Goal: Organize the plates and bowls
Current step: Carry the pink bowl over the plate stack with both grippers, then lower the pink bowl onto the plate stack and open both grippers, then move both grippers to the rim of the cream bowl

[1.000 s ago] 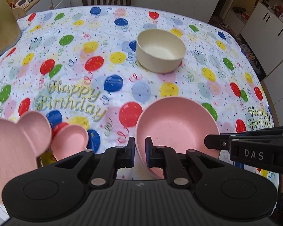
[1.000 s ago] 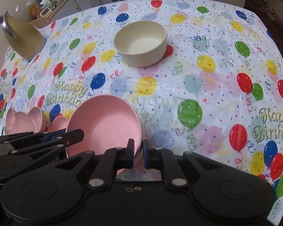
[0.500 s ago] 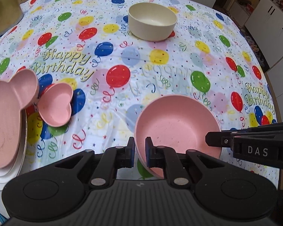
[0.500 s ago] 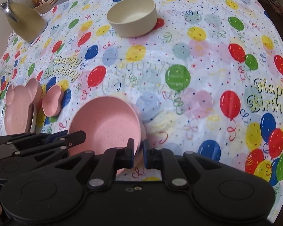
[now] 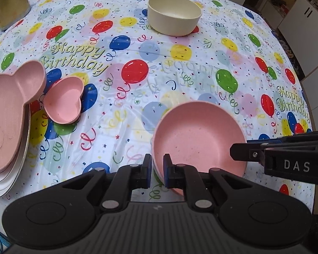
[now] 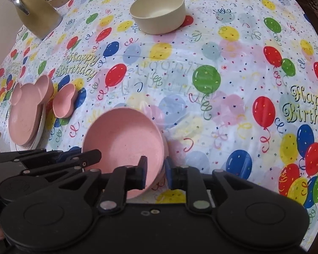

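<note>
A round pink bowl [image 5: 198, 139] is held above the near side of the table. My left gripper [image 5: 157, 171] is shut on its near-left rim. My right gripper [image 6: 155, 174] is shut on its right rim, and the bowl [image 6: 123, 146] tilts slightly. A cream bowl [image 5: 174, 14] stands at the far middle of the table; it also shows in the right wrist view [image 6: 158, 11]. A pink mouse-shaped plate [image 5: 8, 114] lies on stacked white plates [image 5: 9, 177] at the left, with a small pink heart dish [image 5: 63, 102] beside it.
A balloon-print birthday tablecloth [image 5: 180, 74] covers the table. A gold kettle [image 6: 36, 14] stands at the far left corner. White cabinets [image 5: 303, 14] stand beyond the table's right edge.
Both grippers pulled back toward the near edge with the pink bowl. The cream bowl and the pink plates now appear farther away.
</note>
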Action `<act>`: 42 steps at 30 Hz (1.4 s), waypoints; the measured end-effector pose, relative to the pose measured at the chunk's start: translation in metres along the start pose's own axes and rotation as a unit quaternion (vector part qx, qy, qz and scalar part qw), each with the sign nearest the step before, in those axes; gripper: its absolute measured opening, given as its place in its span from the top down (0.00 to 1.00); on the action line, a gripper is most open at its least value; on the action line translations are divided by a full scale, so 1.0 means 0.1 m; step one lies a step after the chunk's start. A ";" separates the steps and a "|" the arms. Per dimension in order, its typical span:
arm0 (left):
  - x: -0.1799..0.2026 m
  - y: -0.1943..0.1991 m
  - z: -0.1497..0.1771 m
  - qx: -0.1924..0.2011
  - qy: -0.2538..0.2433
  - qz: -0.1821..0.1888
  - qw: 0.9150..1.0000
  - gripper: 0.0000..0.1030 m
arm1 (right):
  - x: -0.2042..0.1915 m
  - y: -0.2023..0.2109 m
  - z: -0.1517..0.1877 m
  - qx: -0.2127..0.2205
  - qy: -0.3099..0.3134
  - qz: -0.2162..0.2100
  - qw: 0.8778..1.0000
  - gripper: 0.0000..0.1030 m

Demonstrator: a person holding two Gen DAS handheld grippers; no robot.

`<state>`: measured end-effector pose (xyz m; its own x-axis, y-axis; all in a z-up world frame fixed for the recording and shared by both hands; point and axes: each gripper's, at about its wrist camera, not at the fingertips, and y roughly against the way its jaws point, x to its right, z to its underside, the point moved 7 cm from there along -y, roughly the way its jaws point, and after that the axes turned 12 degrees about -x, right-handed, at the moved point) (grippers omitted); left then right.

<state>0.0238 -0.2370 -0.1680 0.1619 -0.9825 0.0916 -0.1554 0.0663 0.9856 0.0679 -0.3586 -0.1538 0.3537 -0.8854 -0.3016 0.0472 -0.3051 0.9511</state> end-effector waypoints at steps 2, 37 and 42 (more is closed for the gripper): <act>0.01 0.01 -0.01 0.001 0.001 0.001 1.000 0.90 | 0.00 0.03 0.00 0.003 0.001 0.001 1.000 0.80; -0.04 1.02 -0.73 0.137 -0.019 0.005 0.990 0.48 | -0.20 0.96 -0.53 0.131 0.040 0.017 0.990 0.37; -0.10 1.08 -1.00 0.152 -0.024 0.012 0.988 0.37 | -0.17 1.05 -0.74 0.150 0.031 0.029 0.988 0.22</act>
<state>0.1030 -0.2029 -0.0483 0.1094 -0.9888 0.1013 -0.4460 0.0423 0.8940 0.1364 -0.3494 -0.0435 0.4044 -0.8840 -0.2345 -0.2497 -0.3534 0.9015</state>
